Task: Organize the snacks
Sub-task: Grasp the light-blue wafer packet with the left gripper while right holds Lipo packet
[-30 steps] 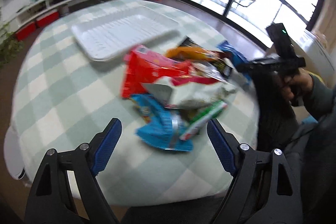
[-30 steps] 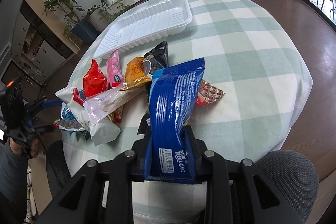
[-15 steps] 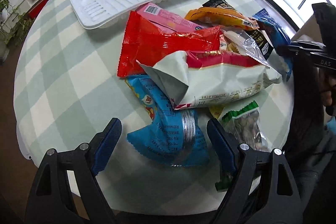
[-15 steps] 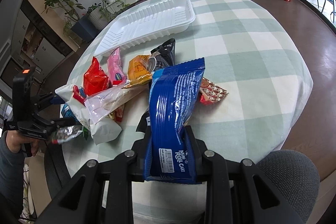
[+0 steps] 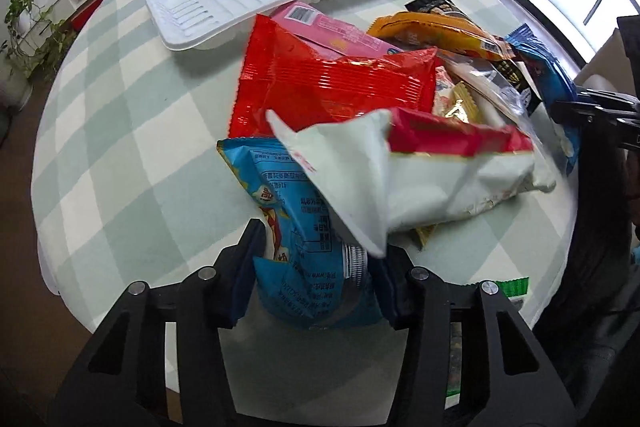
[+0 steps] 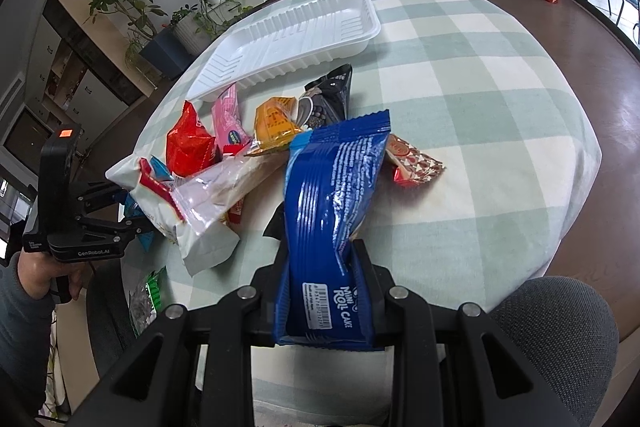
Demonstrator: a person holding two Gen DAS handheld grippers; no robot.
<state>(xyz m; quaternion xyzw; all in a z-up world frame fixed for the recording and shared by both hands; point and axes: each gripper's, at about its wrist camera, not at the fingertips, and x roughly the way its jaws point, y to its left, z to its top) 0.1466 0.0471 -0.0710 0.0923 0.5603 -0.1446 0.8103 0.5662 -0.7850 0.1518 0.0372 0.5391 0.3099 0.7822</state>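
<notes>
A pile of snack packs lies on the green-checked table [image 5: 120, 147]. In the left wrist view my left gripper [image 5: 318, 251] points steeply down and its jaws are closing. A light blue snack bag [image 5: 296, 195] sits between the pads and is squeezed by them. The bag's far end lies under a white bag with a red stripe [image 5: 420, 179]. In the right wrist view my right gripper [image 6: 322, 259] is shut on a dark blue roll cake pack [image 6: 336, 179], held above the table's near side. The white tray [image 6: 288, 39] stands empty behind the pile.
The pile also holds a red bag [image 5: 332, 87], a pink pack [image 5: 332, 27], an orange pack [image 5: 432, 31] and a black pack [image 5: 436, 3]. A green-topped pack [image 6: 150, 291] hangs at the table edge. A grey chair [image 6: 560, 327] is near right.
My left gripper came down over the near end of the pile and its jaws narrowed onto the light blue bag. The right gripper and its blue pack stayed put.
</notes>
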